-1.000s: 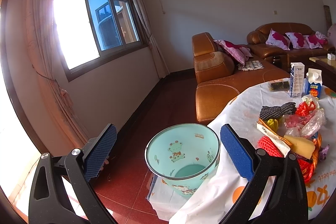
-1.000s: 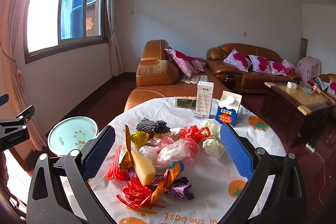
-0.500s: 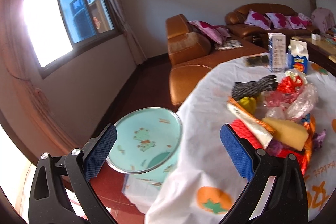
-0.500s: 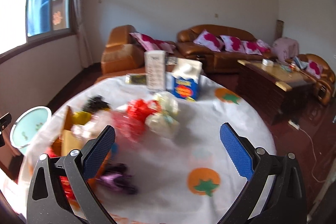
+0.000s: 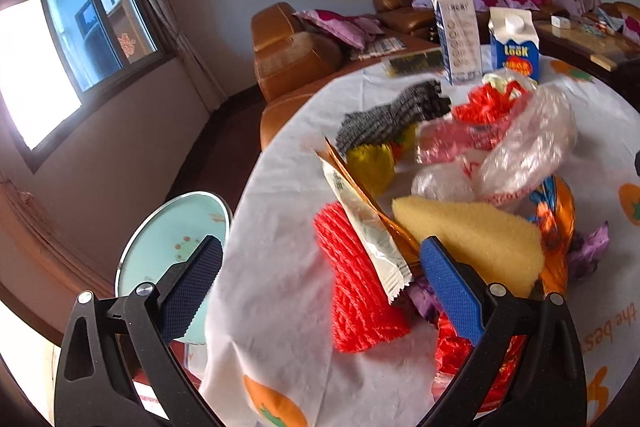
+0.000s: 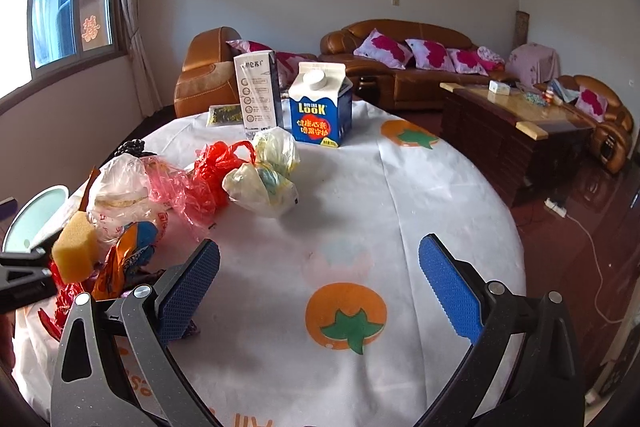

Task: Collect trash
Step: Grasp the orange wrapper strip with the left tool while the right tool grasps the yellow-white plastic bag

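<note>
The left gripper [image 5: 320,283] hangs with its jaws spread wide over the left edge of the round worktop [image 6: 360,219], holding nothing. Between its blue pads lie a red foam net sleeve [image 5: 356,287] and a long cream snack wrapper [image 5: 364,223] that rests across the sleeve. Just beside the wrapper, touching the right pad in the left wrist view, sits a yellow sponge [image 5: 472,239]. Farther along the heap are a yellow foil wrapper [image 5: 370,163], a grey knitted cloth [image 5: 396,115], a clear plastic bag [image 5: 528,143], a red plastic bag [image 5: 488,103] and an orange and blue foil wrapper [image 5: 556,211], all piled close together and mostly touching.

Below the worktop's left edge stands a pale green trash bin [image 5: 176,239] with cartoon prints, its open mouth partly hidden behind the left pad.

The right gripper [image 6: 320,287] is also wide open and empty, hovering over a bare stretch of the white tablecloth printed with orange fruit. The trash heap lies to its left; two knotted pale bags [image 6: 264,179] sit nearer the middle of the worktop. At the far edge stand a blue milk carton [image 6: 320,107] and, just beside it, a tall white carton [image 6: 258,91], both upright, with a flat dark packet [image 6: 226,115] lying to the left of the tall carton.
</note>
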Available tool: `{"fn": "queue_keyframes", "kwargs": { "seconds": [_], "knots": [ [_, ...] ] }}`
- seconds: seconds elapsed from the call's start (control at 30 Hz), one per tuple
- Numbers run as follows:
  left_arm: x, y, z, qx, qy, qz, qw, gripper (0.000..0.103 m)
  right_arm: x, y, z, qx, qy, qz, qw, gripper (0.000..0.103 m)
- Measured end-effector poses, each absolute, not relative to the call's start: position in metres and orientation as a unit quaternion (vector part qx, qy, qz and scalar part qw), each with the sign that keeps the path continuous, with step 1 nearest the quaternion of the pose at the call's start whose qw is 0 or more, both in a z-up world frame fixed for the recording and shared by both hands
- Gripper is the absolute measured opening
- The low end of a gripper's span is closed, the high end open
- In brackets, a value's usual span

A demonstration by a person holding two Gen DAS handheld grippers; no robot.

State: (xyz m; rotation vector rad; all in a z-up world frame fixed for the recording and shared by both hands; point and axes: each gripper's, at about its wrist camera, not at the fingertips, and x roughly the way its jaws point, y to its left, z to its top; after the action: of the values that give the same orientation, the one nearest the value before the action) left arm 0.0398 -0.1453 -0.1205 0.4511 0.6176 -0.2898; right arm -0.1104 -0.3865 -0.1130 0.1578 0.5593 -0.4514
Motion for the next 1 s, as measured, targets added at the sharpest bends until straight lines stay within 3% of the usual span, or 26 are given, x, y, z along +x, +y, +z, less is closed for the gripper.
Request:
{"fn": "queue_keyframes", "kwargs": {
  "seconds": [0.1,0.17,0.2,0.23,0.33,0.73,1.0],
  "knots": [
    [0.044,-0.143,-0.125,0.204,0.313,-0.161,0.913,0.088,-0.111,-0.384,-0.112,0.075,0.275,-0.218,0.933,0.098],
    [0.046,-0.141,-0.127,0.195,0.327,-0.184,0.906,0.062,-0.112,-0.385,-0.112,0.078,0.275,-0.216,0.934,0.098],
    [0.046,-0.14,-0.128,0.188,0.334,-0.199,0.902,0.055,-0.112,-0.385,-0.112,0.08,0.275,-0.215,0.934,0.098],
    [0.046,-0.141,-0.13,0.186,0.34,-0.208,0.898,0.039,-0.112,-0.385,-0.112,0.081,0.275,-0.215,0.934,0.098],
    [0.044,-0.142,-0.13,0.182,0.338,-0.223,0.896,0.018,-0.112,-0.385,-0.112,0.079,0.274,-0.215,0.934,0.098],
    [0.031,-0.118,-0.096,0.183,0.289,-0.223,0.913,0.006,-0.11,-0.389,-0.111,0.087,0.277,-0.208,0.934,0.098],
    [0.031,-0.111,-0.089,0.186,0.269,-0.225,0.918,0.005,-0.087,-0.393,-0.097,0.083,0.275,-0.201,0.937,0.097]
  ]
}}
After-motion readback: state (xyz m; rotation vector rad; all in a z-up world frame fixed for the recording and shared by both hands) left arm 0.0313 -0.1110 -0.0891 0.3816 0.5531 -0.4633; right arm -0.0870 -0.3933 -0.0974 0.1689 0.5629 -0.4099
